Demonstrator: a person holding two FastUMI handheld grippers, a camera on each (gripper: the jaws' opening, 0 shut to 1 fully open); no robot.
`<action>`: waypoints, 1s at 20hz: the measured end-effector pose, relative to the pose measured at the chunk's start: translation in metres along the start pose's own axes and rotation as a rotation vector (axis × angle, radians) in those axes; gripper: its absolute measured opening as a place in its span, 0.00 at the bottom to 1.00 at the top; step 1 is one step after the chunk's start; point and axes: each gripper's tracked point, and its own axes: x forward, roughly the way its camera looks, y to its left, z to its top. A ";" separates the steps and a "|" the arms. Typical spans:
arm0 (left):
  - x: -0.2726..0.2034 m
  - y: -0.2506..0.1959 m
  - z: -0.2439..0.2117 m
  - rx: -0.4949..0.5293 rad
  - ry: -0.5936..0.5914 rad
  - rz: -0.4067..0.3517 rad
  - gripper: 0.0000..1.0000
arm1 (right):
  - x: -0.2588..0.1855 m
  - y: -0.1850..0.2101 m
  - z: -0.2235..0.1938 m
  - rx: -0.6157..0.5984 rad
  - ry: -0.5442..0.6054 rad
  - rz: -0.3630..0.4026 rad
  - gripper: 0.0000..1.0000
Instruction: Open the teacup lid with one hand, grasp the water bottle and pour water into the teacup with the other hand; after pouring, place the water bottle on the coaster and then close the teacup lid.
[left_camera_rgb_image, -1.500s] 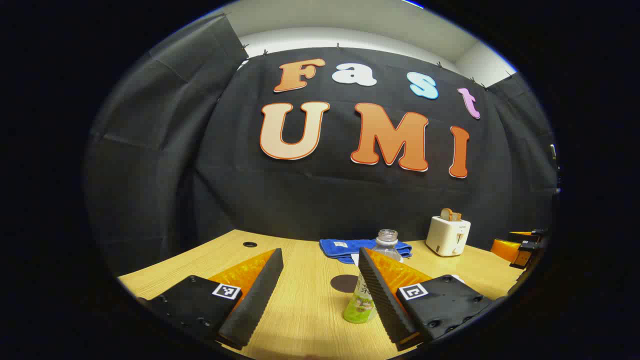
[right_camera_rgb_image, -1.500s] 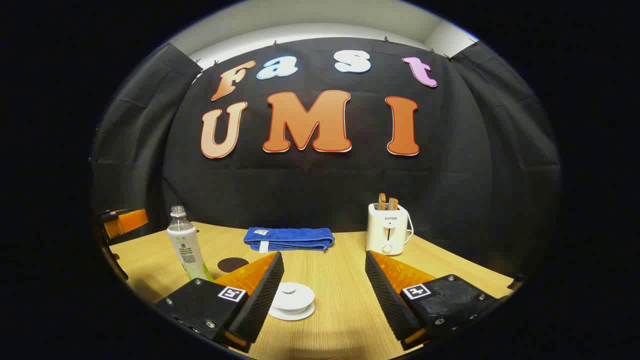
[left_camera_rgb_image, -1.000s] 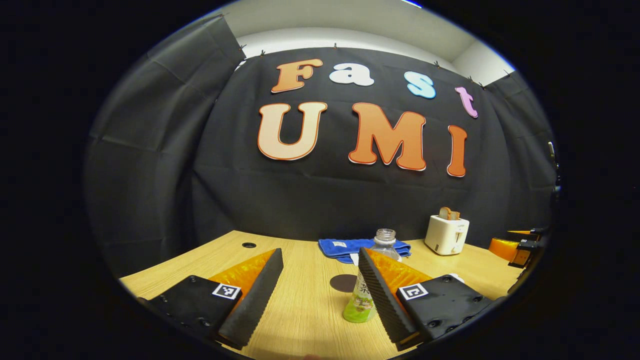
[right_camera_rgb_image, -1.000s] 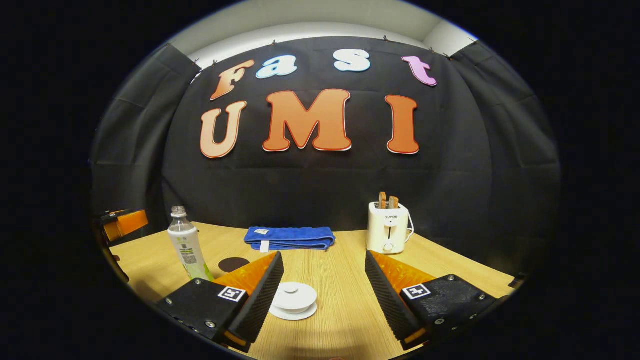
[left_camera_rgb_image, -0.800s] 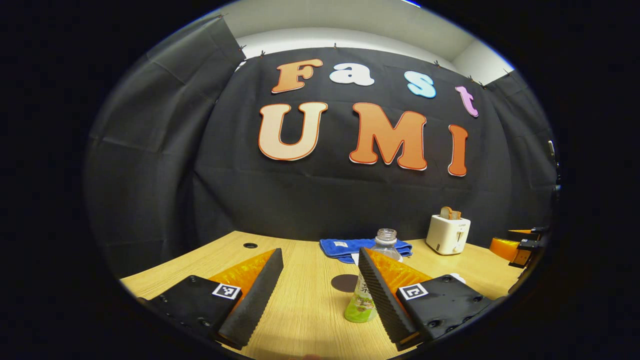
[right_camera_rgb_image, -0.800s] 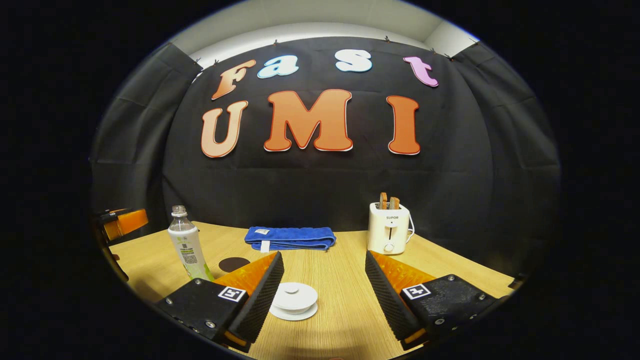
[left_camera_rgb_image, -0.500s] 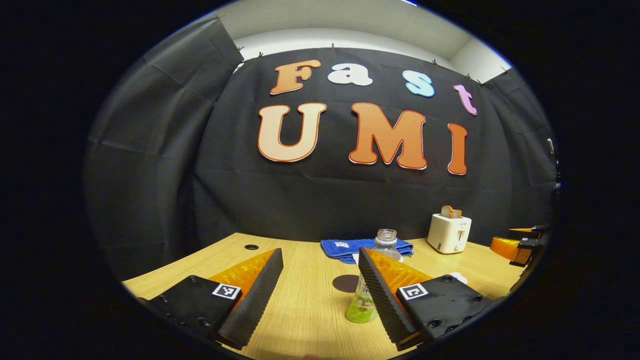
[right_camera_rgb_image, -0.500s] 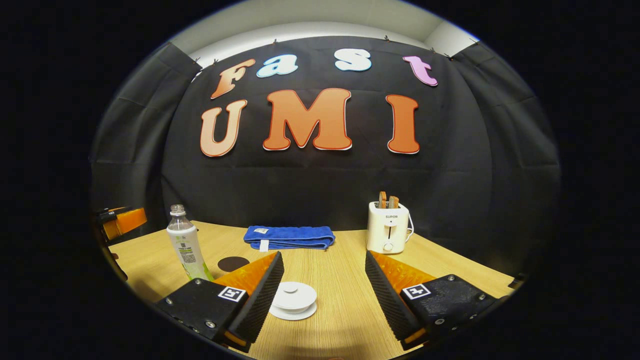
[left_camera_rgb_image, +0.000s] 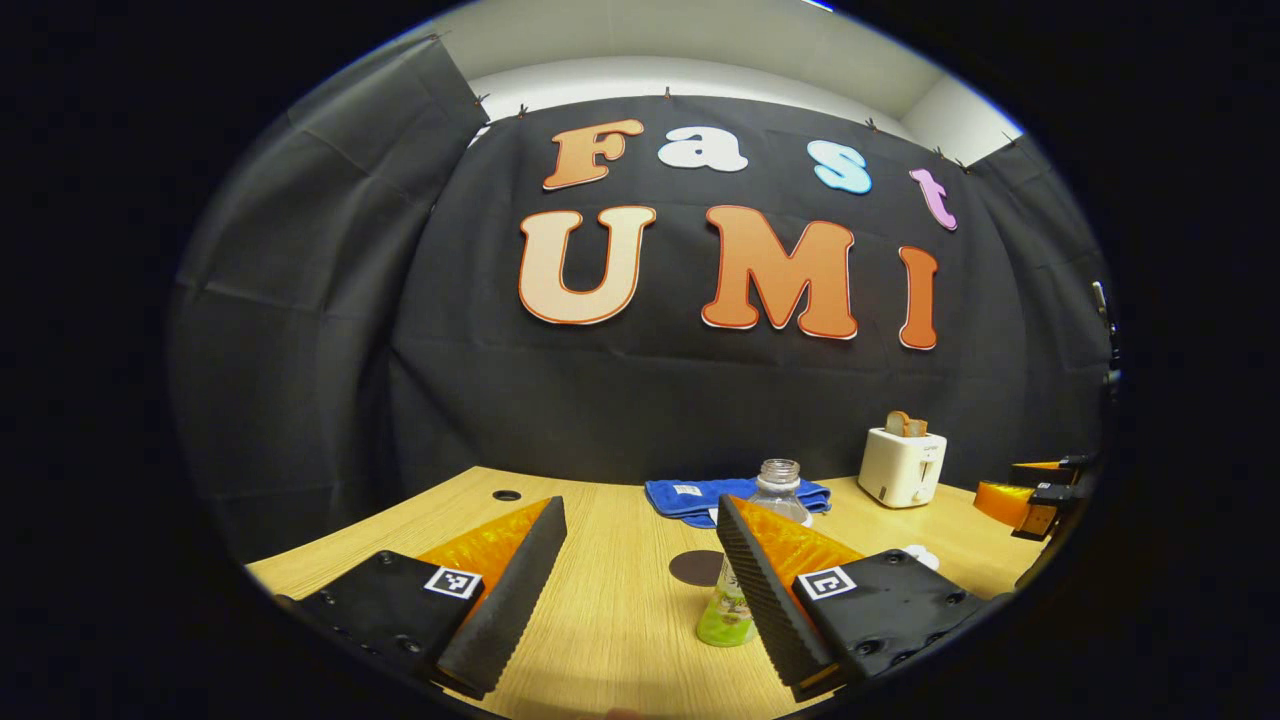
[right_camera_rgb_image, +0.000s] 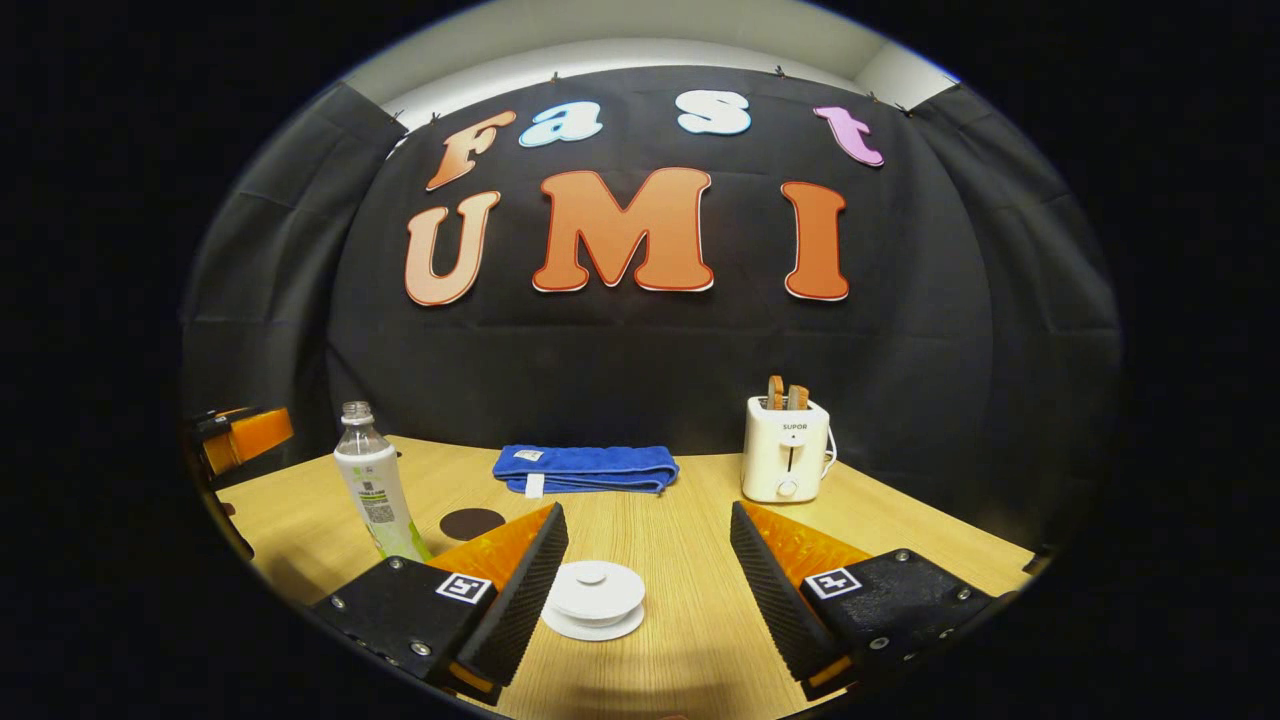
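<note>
The white teacup with its lid on (right_camera_rgb_image: 595, 598) sits on the wooden table (right_camera_rgb_image: 690, 590), low between the fingers of my right gripper (right_camera_rgb_image: 645, 510), which is open and apart from it. The clear water bottle (right_camera_rgb_image: 375, 490), uncapped and green at its base, stands upright at the left, with the dark round coaster (right_camera_rgb_image: 472, 522) beside it. In the left gripper view the bottle (left_camera_rgb_image: 727, 620) stands partly behind the right finger of my open left gripper (left_camera_rgb_image: 640, 505), and the coaster (left_camera_rgb_image: 697, 567) lies just beyond it. Nothing is held.
A folded blue towel (right_camera_rgb_image: 585, 468) lies at the back of the table, and a white toaster (right_camera_rgb_image: 790, 450) with bread in it stands at the back right. The left gripper (right_camera_rgb_image: 240, 435) shows at the far left edge. A cable hole (left_camera_rgb_image: 506, 494) is in the table's far left.
Both views have shifted only slightly. The teacup sits a little nearer in the right gripper view, and the bottle has slid slightly right in the left one. Both grippers stay open.
</note>
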 end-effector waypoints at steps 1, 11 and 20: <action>0.000 0.001 0.000 0.001 0.000 0.002 0.99 | 0.004 0.003 -0.002 -0.002 0.001 0.005 0.98; 0.007 0.017 -0.003 0.015 0.007 0.040 0.99 | 0.043 0.030 -0.045 -0.035 0.133 0.049 0.98; 0.017 0.027 -0.012 0.025 0.026 0.060 0.99 | 0.065 0.042 -0.079 -0.044 0.239 0.071 0.88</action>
